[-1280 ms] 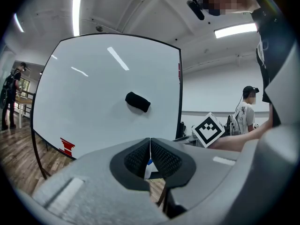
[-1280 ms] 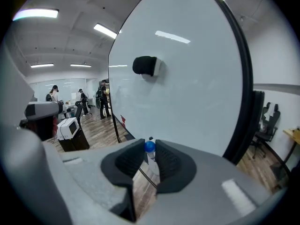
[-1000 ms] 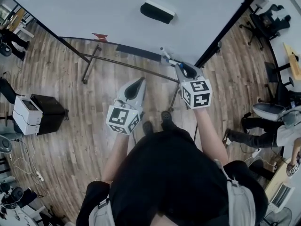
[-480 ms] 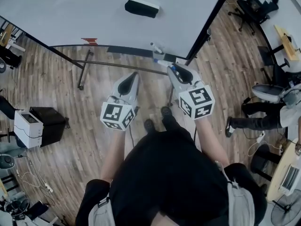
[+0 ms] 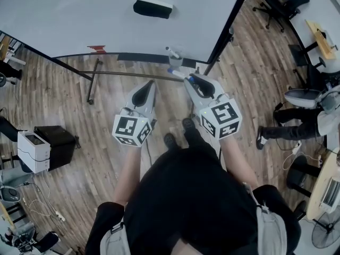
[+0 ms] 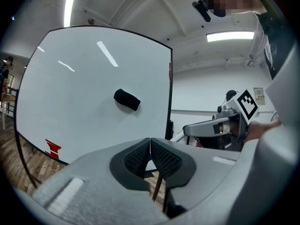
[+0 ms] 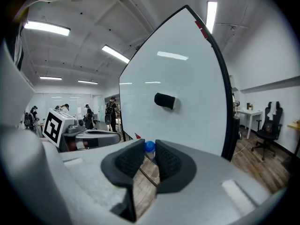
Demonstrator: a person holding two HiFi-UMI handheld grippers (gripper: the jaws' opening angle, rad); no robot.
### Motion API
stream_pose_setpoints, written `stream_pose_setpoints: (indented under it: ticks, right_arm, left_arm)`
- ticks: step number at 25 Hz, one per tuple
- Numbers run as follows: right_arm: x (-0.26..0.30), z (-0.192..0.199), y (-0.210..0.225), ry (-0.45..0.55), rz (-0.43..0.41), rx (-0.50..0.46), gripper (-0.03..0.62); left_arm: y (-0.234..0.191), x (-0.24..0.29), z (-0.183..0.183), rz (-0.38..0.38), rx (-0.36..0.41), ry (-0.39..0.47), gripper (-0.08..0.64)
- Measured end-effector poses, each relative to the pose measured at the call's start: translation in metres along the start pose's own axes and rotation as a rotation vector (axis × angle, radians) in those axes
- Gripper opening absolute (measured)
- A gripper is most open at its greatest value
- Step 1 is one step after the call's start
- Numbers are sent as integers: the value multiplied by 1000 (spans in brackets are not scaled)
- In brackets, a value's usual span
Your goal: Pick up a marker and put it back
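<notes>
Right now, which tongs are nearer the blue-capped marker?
Right. The right tongs are clamped on the blue-capped marker; the left tongs, shut and empty, sit apart to its left.

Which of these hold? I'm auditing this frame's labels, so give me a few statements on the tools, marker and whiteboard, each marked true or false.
1. The right tool grips a blue-capped marker. True.
2. The left tool is wide open. False: its jaws are together, with nothing between them.
3. An eraser sits on the whiteboard. True.
4. The eraser is red. False: it is black.
</notes>
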State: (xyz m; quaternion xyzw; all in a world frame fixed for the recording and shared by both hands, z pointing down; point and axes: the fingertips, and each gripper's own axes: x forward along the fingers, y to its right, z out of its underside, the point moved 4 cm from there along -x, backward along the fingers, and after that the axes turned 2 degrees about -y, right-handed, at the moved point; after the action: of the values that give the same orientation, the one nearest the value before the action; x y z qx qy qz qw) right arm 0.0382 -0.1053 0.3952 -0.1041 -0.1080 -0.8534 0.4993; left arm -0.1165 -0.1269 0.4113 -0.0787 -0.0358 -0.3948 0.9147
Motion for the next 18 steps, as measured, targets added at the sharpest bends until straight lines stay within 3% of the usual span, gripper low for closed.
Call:
stream_pose_setpoints:
  ticks: [18]
  right_arm:
    - [8,-4,9,0,0,-19,74]
  left_arm:
    - [-3,5,-4,-11,-1,5,13]
